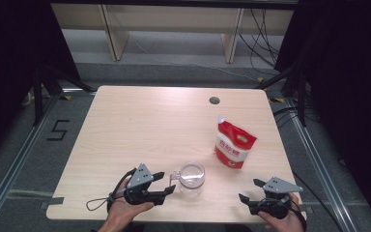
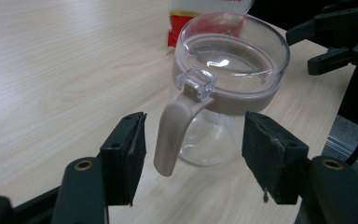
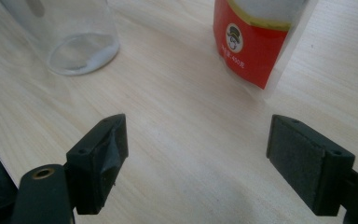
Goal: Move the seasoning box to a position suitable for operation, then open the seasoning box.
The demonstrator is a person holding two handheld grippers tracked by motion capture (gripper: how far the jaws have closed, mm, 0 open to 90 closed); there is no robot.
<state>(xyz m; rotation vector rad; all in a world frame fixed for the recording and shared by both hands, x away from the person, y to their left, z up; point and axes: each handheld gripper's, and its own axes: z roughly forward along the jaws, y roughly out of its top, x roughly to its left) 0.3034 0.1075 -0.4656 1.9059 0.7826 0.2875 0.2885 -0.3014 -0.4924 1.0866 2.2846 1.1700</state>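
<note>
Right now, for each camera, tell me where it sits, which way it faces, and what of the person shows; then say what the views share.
High view: above the person's side, looking forward and down on the table; both hands and the left tool and right tool show.
Left gripper view: on the left tool, facing the jar; its open jaws flank the handle.
Right gripper view: on the right tool, facing the pouch; its jaws stand open.
Shared: all show jar and pouch.

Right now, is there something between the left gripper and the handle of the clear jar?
Nothing visible. The left gripper is open, and the beige handle of the clear jar hangs free between its fingers, touching neither. The red pouch stands behind the jar.
</note>
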